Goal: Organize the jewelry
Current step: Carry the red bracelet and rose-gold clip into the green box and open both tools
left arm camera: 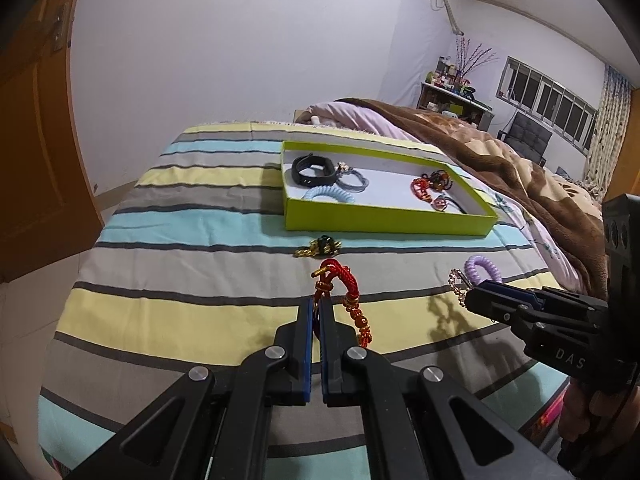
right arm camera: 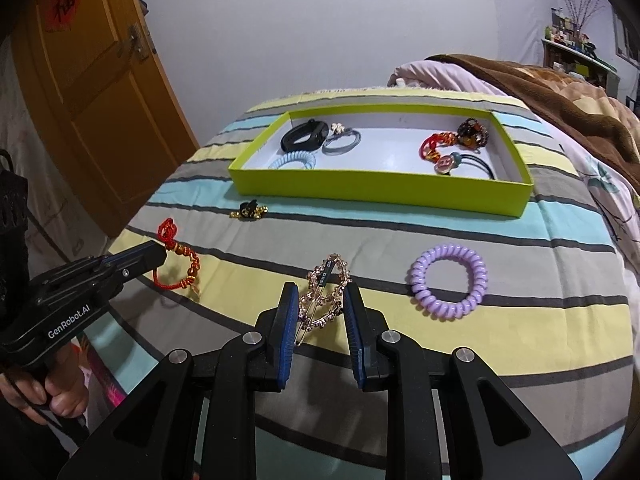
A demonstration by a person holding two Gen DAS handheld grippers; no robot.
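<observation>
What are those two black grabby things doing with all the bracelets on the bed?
A person is tidying jewelry into the green box. The left gripper is shut on a red cord bracelet, and the right gripper is shut on a rose-gold rhinestone hair clip. A purple coil hair tie and a small gold-and-black piece are on the striped bedspread.

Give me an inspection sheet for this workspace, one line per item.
Surface: striped bedspread, lying flat.
Job's things: green box holds a black band, hair ties and beaded pieces; purple coil tie and gold-black charm lie loose on the bedspread.
Clutter: brown blanket beside the box.
Grippers: left gripper shut on red cord bracelet; right gripper shut on rhinestone hair clip.
Cables: nothing seen.
Surroundings: wooden door, shelf, window.
</observation>
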